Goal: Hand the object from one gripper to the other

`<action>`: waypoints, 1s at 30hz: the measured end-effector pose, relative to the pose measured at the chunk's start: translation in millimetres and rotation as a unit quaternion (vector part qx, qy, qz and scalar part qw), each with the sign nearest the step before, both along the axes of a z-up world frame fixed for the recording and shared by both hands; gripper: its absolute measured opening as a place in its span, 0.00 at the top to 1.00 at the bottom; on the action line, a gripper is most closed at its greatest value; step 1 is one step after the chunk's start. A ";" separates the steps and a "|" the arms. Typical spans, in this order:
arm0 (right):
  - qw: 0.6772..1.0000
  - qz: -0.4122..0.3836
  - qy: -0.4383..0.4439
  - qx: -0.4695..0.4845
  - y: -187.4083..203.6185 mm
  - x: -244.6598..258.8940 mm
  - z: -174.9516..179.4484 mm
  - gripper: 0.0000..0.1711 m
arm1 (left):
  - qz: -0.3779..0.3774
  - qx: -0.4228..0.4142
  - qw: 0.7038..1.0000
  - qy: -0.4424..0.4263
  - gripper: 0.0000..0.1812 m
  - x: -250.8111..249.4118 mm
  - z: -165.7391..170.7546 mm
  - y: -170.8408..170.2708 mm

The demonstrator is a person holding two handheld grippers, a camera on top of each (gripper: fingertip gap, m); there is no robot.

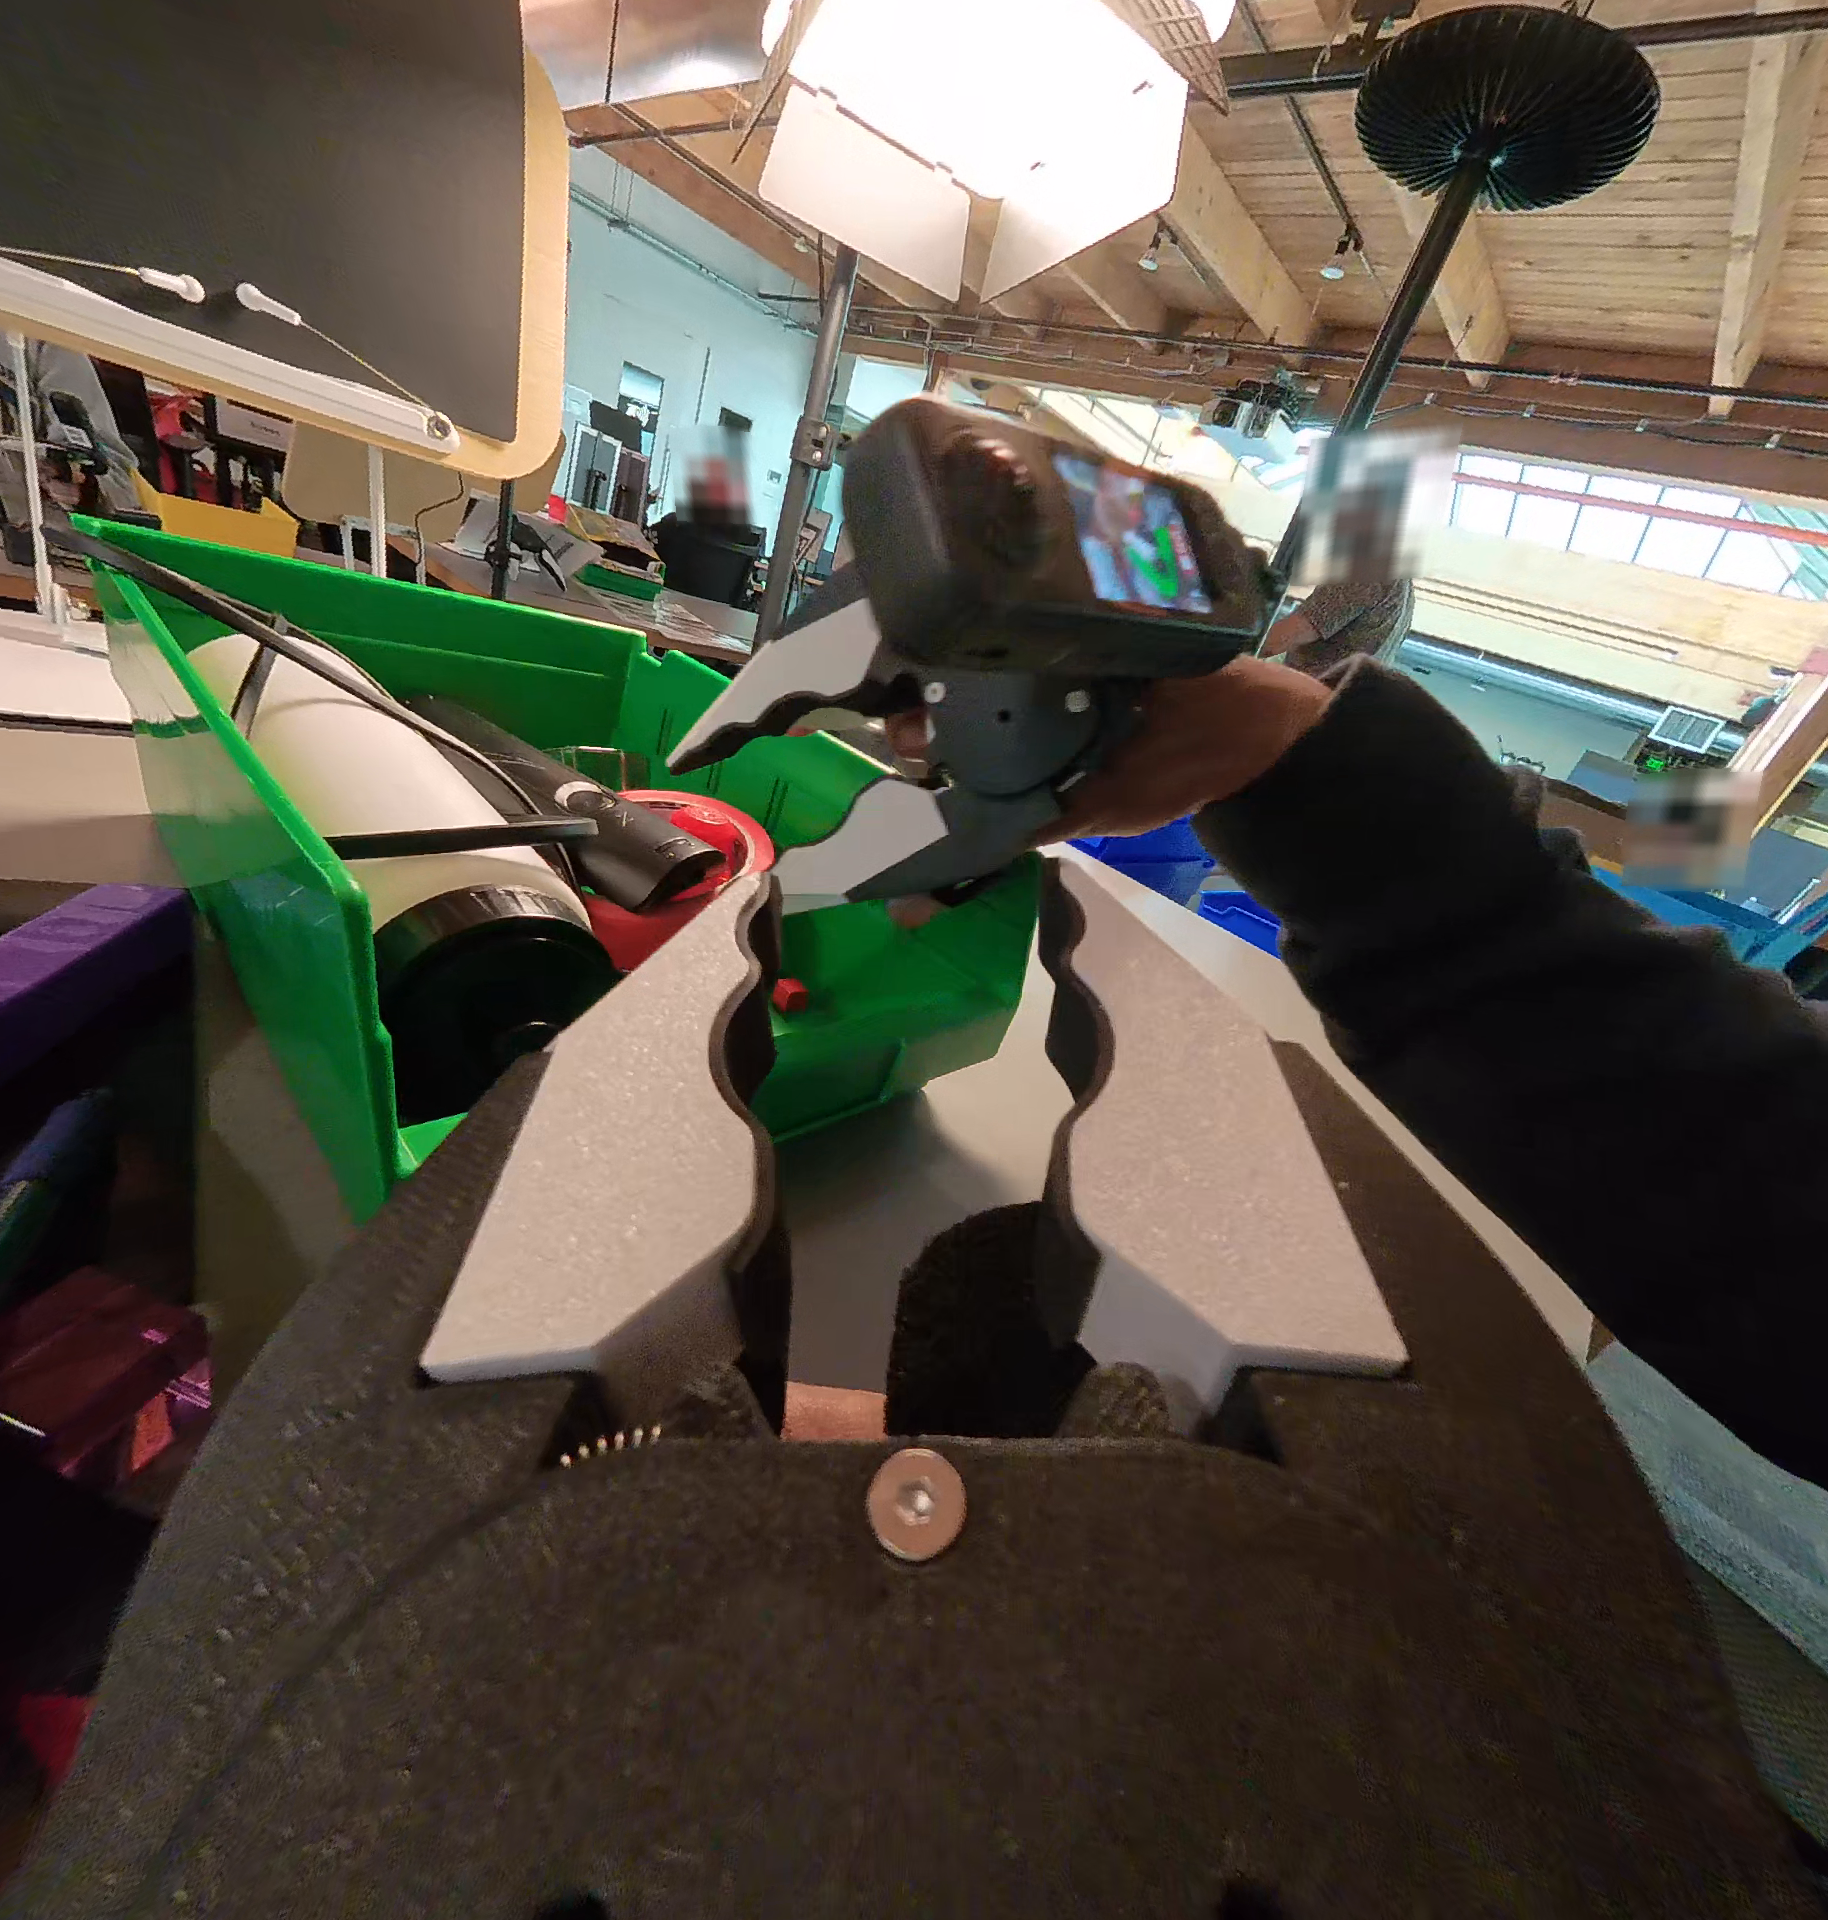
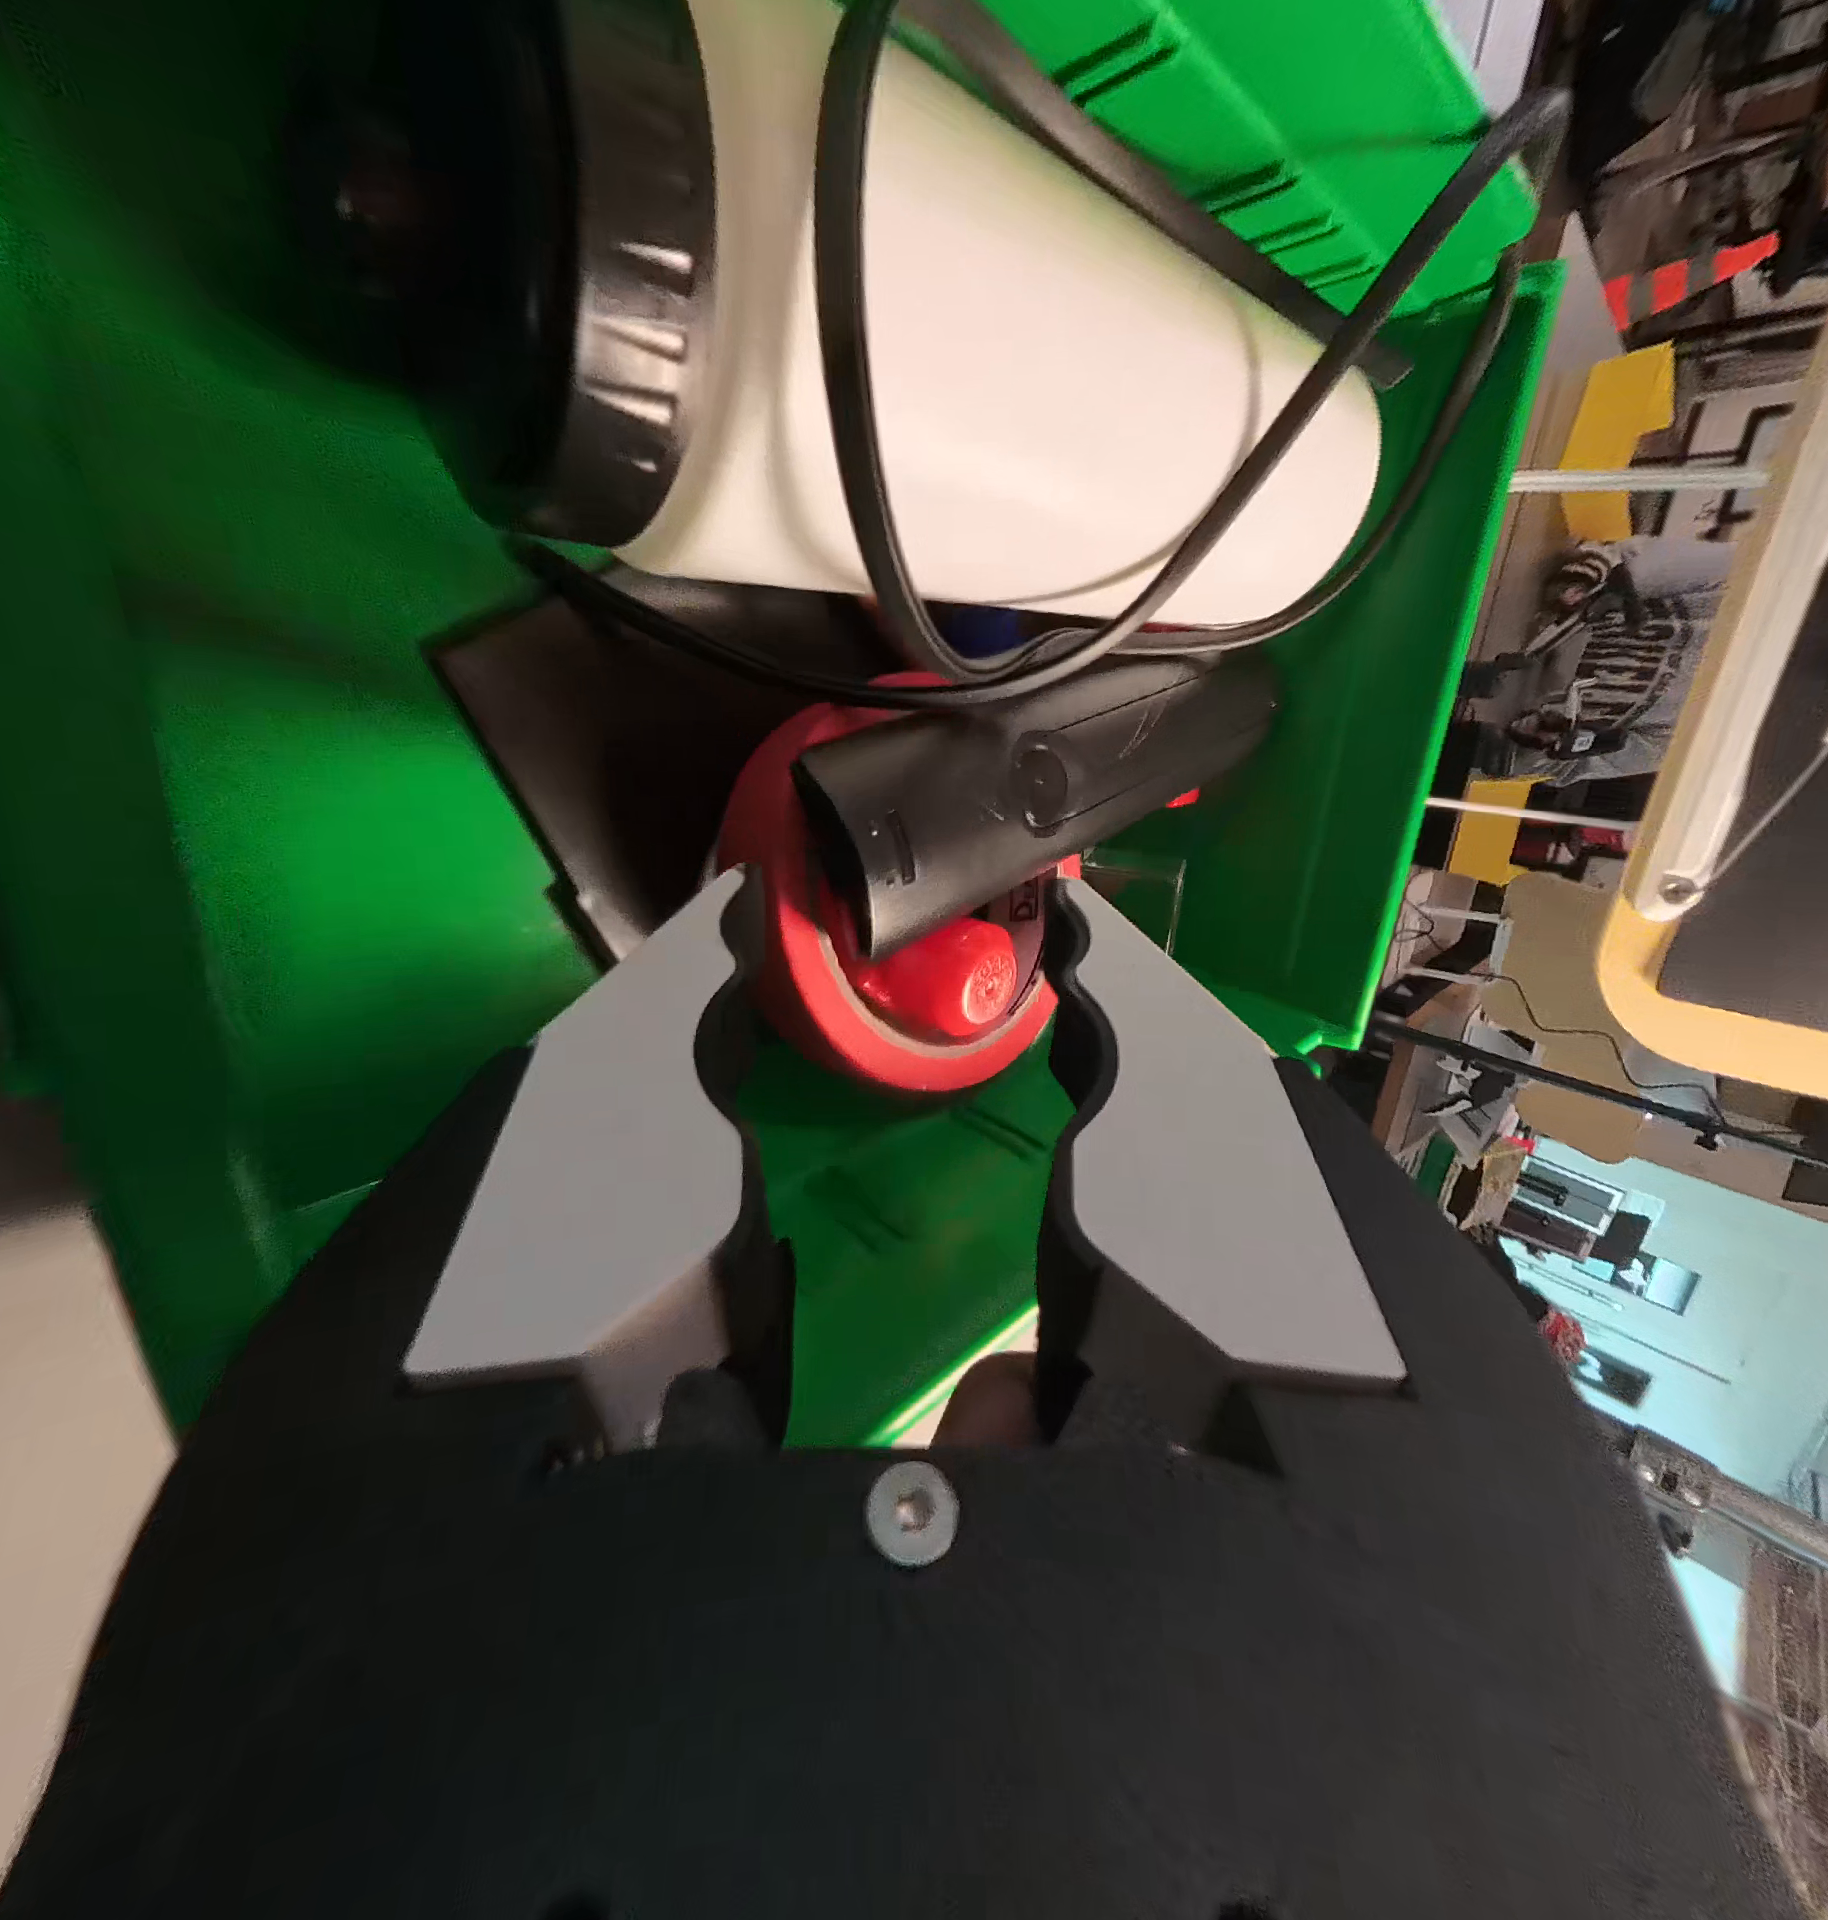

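Note:
A green bin holds a red tape roll, a black handheld device, a white roll with a black end and a thin black cable. My left gripper is open and empty, just in front of the bin. My right gripper is open and reaches into the bin from the right. In the right wrist view, my right gripper has its tips on either side of the red tape roll, not closed on it. The black device lies across the roll, and the white roll is behind it.
A purple bin with shiny purple items stands at the left. Blue bins sit behind the right arm's dark sleeve. The bin rests on a dark tabletop. A lit panel on a stand hangs overhead. Some 15 centimeters of space lies between my two pairs of fingers.

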State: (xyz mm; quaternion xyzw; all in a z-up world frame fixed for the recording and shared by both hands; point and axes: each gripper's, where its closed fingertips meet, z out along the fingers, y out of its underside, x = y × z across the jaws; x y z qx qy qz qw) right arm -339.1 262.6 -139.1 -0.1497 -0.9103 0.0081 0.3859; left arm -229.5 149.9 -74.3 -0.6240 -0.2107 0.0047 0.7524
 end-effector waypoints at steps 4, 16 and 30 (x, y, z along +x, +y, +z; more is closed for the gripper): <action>0.999 -0.018 -0.039 -0.005 2.0 -11.1 -14.1 0.65 | 0.000 -0.002 1.000 -0.002 0.73 -0.2 -1.2 0.5; 0.990 0.016 0.117 -0.073 -7.8 -28.8 36.3 0.79 | -0.006 -0.003 1.000 -0.005 0.73 1.1 -2.0 1.7; 0.972 0.090 0.209 0.062 -10.3 -52.5 43.1 0.82 | -0.008 -0.003 1.000 -0.009 0.74 0.8 -2.7 2.5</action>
